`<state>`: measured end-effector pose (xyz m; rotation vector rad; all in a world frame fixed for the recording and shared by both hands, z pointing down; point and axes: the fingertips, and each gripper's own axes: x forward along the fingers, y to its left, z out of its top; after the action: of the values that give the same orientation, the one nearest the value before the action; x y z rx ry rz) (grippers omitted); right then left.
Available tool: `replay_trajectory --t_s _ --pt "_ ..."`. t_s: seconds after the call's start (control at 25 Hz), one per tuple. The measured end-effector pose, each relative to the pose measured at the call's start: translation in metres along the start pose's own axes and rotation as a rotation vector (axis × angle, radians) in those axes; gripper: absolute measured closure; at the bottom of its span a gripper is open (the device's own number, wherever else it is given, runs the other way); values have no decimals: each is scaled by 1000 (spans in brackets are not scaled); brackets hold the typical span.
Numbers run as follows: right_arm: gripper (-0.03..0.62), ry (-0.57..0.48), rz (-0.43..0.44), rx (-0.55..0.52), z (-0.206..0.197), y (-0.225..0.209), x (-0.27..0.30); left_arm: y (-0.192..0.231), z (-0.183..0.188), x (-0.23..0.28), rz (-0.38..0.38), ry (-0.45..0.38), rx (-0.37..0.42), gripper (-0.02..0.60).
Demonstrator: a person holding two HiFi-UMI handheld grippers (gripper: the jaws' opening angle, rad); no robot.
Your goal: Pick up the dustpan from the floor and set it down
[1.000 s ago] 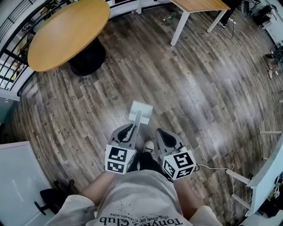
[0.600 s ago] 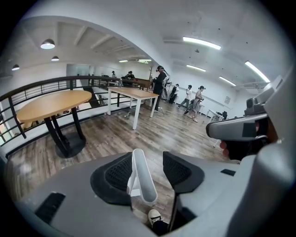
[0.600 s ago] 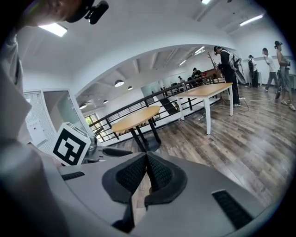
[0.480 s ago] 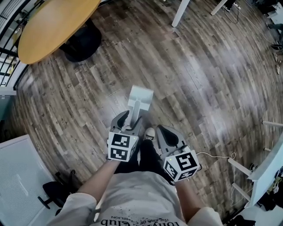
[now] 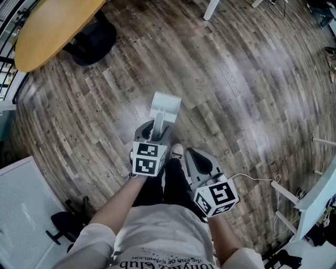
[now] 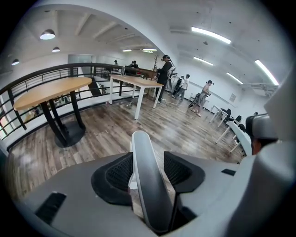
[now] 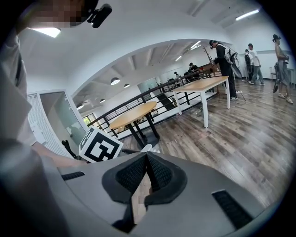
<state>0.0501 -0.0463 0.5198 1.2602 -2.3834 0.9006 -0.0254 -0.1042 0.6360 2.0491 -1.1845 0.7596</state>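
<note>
The white dustpan (image 5: 166, 106) has its pan on the wood floor in front of the person's shoe (image 5: 177, 152). Its long handle slants up and back into my left gripper (image 5: 153, 130). In the left gripper view the grey handle (image 6: 144, 185) runs between the two black pads, with a gap on each side. That left gripper (image 6: 148, 155) is open around the handle and does not press on it. My right gripper (image 5: 193, 160) hangs just right of it, shut with nothing in it. Its pads (image 7: 157, 173) meet at the tips in the right gripper view.
A round wooden table (image 5: 52, 26) on a black base (image 5: 94, 39) stands at the far left. A white table leg (image 5: 211, 8) is at the top, a white panel (image 5: 21, 210) at the lower left. White furniture (image 5: 320, 194) and a thin cable (image 5: 252, 178) are on the right.
The left gripper has sunk toward the floor with the dustpan handle between its jaws, which now stand apart from it. The right gripper has dropped a little.
</note>
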Motion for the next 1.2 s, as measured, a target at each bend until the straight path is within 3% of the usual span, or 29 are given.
replay_trajectory --t_s 0.28,0.48,0.8,1.2 --pt "572 14 -13 12 -8 -6 0 5 -4 11 11 22 -30 369" --pt "572 17 -12 18 -11 -6 0 13 -3 12 54 23 -24 443" --pt "572 17 -3 10 -15 -2 0 21 -7 8 90 38 -57 469" --pt "571 1 5 1 -12 1 -7 17 -14 -9 78 50 -7 472"
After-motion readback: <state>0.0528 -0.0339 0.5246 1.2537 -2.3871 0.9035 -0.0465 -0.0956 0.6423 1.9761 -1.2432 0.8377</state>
